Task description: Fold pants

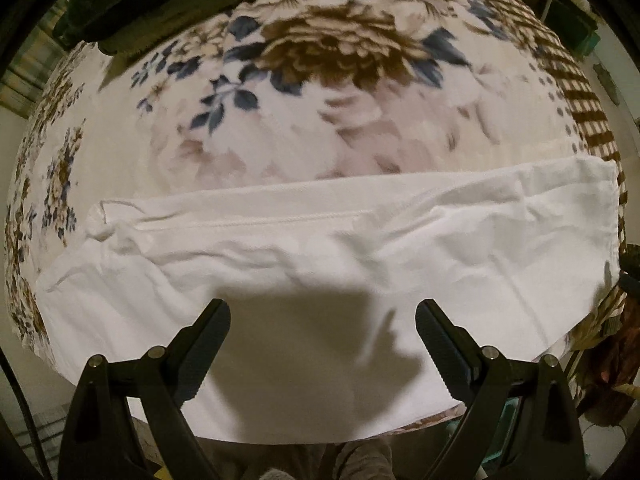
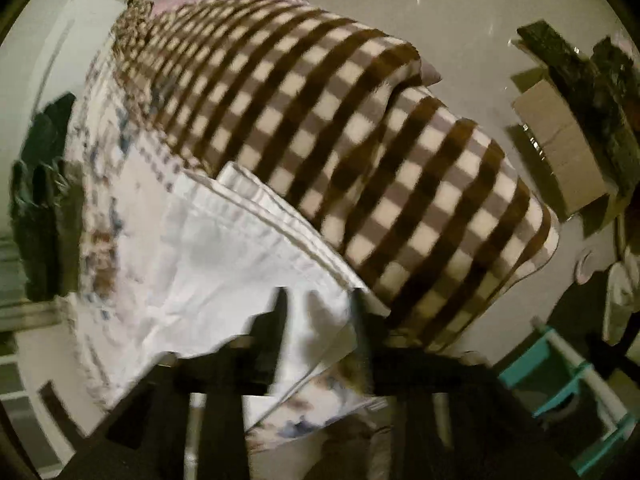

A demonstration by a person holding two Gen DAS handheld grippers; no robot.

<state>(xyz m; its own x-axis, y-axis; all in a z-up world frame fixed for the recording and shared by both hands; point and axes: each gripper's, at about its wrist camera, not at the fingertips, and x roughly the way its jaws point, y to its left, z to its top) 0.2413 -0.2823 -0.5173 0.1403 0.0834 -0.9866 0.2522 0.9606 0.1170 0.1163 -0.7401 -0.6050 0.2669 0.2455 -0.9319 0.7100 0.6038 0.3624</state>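
Observation:
White pants (image 1: 320, 240) lie folded lengthwise across a floral blanket (image 1: 320, 100), the waist end with its drawstring at the left. My left gripper (image 1: 323, 308) hovers just above the near edge of the pants, open, with nothing between its fingers; its shadow falls on the cloth. The right wrist view is blurred. It shows the hem end of the pants (image 2: 192, 248) by the blanket's checked border (image 2: 340, 120). My right gripper (image 2: 320, 304) stands over the corner of that end, its fingers apart, with white cloth showing in the gap.
Dark clothes (image 1: 160, 0) are piled at the far edge of the blanket. On the floor to the right are a cardboard box (image 2: 560, 152) and a teal rack (image 2: 560, 380). A person's legs show below the near edge.

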